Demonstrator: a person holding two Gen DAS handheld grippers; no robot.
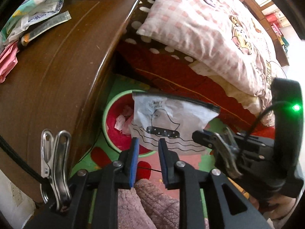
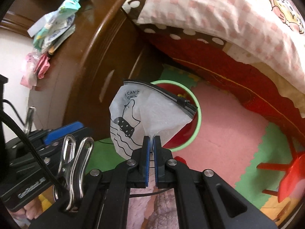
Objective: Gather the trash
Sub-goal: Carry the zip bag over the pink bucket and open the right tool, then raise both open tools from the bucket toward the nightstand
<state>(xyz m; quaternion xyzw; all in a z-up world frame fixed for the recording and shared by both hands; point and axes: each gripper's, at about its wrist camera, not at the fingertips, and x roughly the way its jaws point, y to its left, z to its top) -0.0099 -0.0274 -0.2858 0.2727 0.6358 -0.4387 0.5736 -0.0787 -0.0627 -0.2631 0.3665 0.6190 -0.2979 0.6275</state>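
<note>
A white zip bag (image 2: 144, 114) with a drawn bird and a black zipper hangs over a red bin with a green rim (image 2: 198, 118). My right gripper (image 2: 152, 139) is shut on the bag's lower edge. In the left wrist view the bag (image 1: 171, 126) hangs in front of the bin (image 1: 110, 110), which holds pink and white scraps. My left gripper (image 1: 147, 143) is open and empty, just below the bag. The right gripper (image 1: 202, 136) shows there at the bag's right corner.
A brown wooden nightstand (image 1: 57, 66) on the left carries a pile of wrappers and packets (image 1: 32, 17). A bed with a pink checked quilt (image 1: 209, 28) is on the right. Foam floor mats (image 2: 228, 129) and a red stool (image 2: 289, 173) lie below.
</note>
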